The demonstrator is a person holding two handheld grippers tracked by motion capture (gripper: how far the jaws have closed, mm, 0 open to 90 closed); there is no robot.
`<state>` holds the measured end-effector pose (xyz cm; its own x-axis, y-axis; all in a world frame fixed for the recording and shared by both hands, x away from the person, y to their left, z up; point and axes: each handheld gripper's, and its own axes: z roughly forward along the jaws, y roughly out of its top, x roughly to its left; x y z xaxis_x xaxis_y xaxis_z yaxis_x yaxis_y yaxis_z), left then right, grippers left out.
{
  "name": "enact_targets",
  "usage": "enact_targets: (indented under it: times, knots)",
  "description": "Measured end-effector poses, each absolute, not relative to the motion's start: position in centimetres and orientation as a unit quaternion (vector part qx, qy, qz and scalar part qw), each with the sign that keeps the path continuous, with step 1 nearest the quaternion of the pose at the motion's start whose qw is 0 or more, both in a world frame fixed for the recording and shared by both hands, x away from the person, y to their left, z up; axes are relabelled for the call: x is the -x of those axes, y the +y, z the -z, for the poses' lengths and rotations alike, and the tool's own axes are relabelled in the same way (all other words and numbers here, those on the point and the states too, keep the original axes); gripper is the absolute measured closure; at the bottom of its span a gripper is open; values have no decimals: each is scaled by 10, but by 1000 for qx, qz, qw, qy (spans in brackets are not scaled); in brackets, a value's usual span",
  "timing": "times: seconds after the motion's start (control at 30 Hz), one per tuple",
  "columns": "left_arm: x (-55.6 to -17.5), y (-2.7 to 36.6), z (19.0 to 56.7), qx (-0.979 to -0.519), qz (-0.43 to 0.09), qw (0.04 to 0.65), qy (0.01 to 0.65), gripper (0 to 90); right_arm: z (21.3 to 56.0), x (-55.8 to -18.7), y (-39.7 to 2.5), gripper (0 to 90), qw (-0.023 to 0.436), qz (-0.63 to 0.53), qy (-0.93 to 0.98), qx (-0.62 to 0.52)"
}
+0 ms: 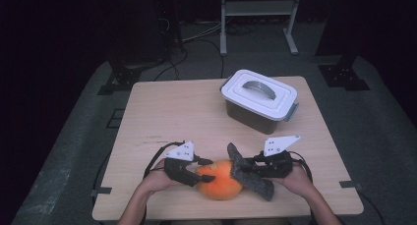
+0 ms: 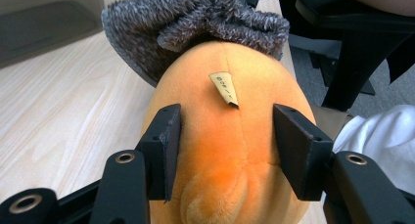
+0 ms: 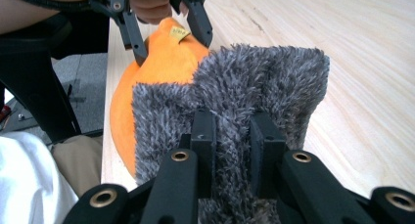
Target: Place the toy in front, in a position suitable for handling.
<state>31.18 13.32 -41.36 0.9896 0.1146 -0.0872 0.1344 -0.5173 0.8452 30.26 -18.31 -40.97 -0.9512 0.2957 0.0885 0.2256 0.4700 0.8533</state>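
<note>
Plush toy [image 1: 220, 180], orange with a grey fuzzy cap [image 1: 250, 173], is lying at the near edge of the bench [image 1: 187, 112], between both hands. Its orange body is being straddled by the left tool [image 1: 206, 170], jaws spread and set on either flank, a small paper tag [image 2: 224, 88] showing between them. A fold of the cap is being pinched by the right tool [image 1: 246, 169], jaws pressed into the fur. A lidded box [image 1: 258, 100] is standing well apart, at the far side.
</note>
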Motion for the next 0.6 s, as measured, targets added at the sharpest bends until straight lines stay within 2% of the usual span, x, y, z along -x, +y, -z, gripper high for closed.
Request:
enact_targets:
  times: [0.33, 0.6]
  knots:
    - [-318, 145, 417, -865, 30, 494, 86, 459, 418, -310, -200, 747, 9, -508, 842, -182]
    - [-319, 147, 420, -862, 36, 497, 88, 451, 426, -308, -188, 745, 3, -485, 859, -164]
